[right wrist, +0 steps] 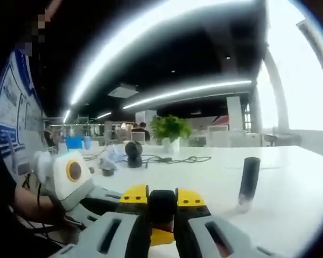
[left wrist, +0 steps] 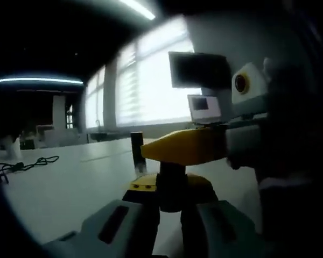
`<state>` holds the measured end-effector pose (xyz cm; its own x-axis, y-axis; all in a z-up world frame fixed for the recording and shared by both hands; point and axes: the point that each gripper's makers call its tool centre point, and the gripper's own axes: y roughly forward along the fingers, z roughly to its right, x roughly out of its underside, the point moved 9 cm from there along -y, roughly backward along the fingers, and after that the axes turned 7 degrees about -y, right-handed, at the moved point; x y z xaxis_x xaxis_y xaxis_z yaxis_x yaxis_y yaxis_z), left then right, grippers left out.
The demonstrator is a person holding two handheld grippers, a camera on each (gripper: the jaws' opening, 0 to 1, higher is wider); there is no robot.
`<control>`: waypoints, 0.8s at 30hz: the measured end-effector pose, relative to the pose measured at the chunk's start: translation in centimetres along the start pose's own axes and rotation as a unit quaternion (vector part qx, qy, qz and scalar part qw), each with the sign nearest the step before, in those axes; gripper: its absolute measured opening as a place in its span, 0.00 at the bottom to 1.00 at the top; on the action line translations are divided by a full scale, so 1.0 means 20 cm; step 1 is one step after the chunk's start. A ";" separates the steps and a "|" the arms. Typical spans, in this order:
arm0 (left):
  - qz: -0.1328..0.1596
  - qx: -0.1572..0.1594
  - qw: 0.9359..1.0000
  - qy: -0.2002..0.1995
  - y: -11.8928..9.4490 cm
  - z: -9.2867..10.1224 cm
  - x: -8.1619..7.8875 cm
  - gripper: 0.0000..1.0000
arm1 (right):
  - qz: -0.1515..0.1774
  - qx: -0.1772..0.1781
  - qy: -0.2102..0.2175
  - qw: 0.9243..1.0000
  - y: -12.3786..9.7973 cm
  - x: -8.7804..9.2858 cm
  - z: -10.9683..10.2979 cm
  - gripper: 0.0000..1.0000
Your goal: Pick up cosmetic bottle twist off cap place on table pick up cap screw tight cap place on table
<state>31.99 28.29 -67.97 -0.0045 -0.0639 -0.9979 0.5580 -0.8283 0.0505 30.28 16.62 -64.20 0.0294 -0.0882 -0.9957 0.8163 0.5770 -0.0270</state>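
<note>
Both hand-held grippers seem clamped on one dark cosmetic bottle [left wrist: 172, 185]: left hand-held gripper [left wrist: 169, 215] at its base, right hand-held gripper [right wrist: 162, 223] crossing at the top. A dark cap [right wrist: 249, 180] stands on the table [right wrist: 290, 183] ahead-right; twisting off-axis could wrench the bottle loose

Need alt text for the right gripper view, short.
The right gripper is closed on a small black cap above a white table. A dark cosmetic bottle stands upright to its right; the left gripper enters from the left.
</note>
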 end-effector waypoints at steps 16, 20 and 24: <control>0.003 0.066 0.998 -0.021 -0.04 0.01 -0.01 0.02 | 0.011 -0.080 -0.022 0.997 -0.04 -0.02 -0.01 0.08; 0.000 0.086 0.996 -0.025 -0.05 0.02 -0.04 0.02 | 0.022 -0.113 -0.019 0.993 -0.06 -0.04 0.00 0.08; -0.003 0.117 0.992 -0.040 -0.05 0.04 -0.09 0.02 | 0.034 -0.153 -0.005 0.988 -0.08 -0.08 0.03 0.08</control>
<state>30.70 28.78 -66.23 -0.0790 -0.0951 -0.9923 0.3500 -0.9347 0.0617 29.18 15.34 -62.47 0.0853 -0.0489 -0.9952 0.5996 0.8002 0.0121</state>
